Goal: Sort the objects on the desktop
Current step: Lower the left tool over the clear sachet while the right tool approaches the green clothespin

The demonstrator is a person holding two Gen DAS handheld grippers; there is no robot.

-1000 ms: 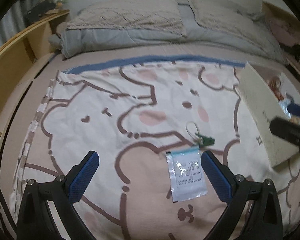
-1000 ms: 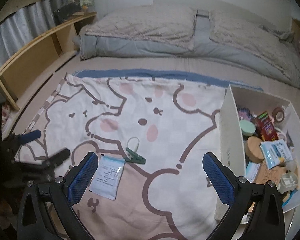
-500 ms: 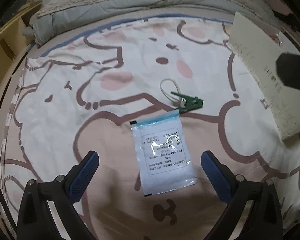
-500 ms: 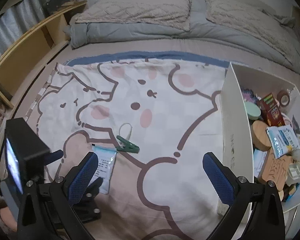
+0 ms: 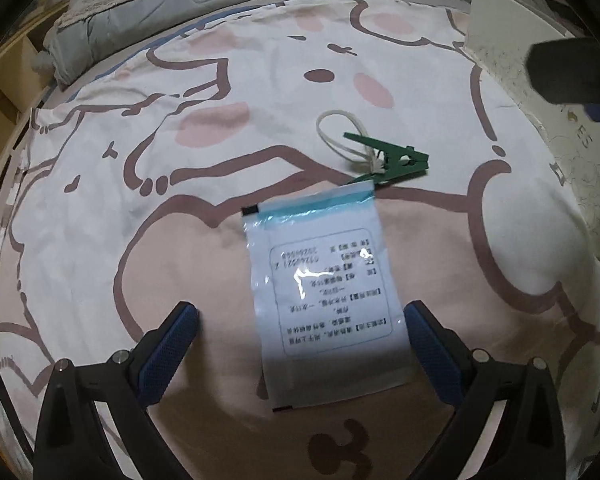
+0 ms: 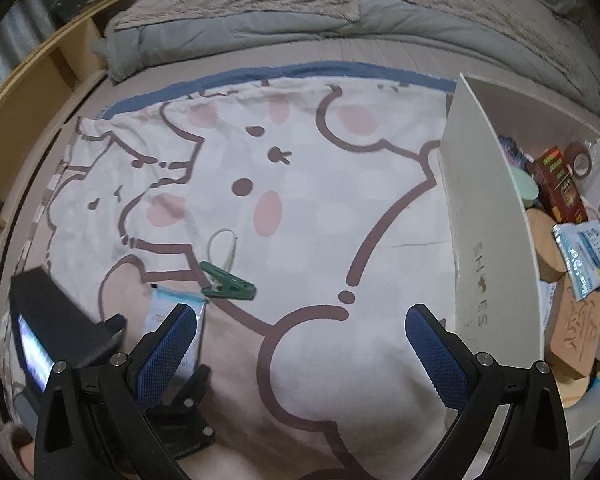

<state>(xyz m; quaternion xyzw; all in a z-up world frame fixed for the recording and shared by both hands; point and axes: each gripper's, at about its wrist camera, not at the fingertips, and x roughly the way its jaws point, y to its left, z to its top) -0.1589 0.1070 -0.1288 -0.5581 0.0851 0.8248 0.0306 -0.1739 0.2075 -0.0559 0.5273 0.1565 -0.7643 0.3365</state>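
Left gripper (image 5: 300, 332) is spread wide, nothing in it – the sachet (image 5: 324, 300) lies flat on the cartoon blanket (image 5: 140, 240), lower centre of the left wrist view, its near half between your fingers but touching neither. The right-hand pad (image 5: 432, 348) sits just beside the sachet's right edge; the left pad is well apart from it.

To do this well imo: shift the gripper a bit right so the pkt is centred, tilt down and pinch across the short width near the bottom edge. It's thin and glossy, so it'll prob slide or buckle – catch an edge, don't press flat into soft bedding.

Green clip (image 5: 396, 160) w/ its white loop (image 5: 340, 132) sits just beyond the sachet's top right corner, maybe touching – lift the sachet up, don't drag it fwd.

Right gripper (image 6: 300, 340) also released, empty, hovering over bare blanket at lower centre of its view.

Room: white box (image 6: 480, 220) at right of the right wrist view, already full of stuff – its tall wall is the edge to clear. Open blanket between sachet and box.
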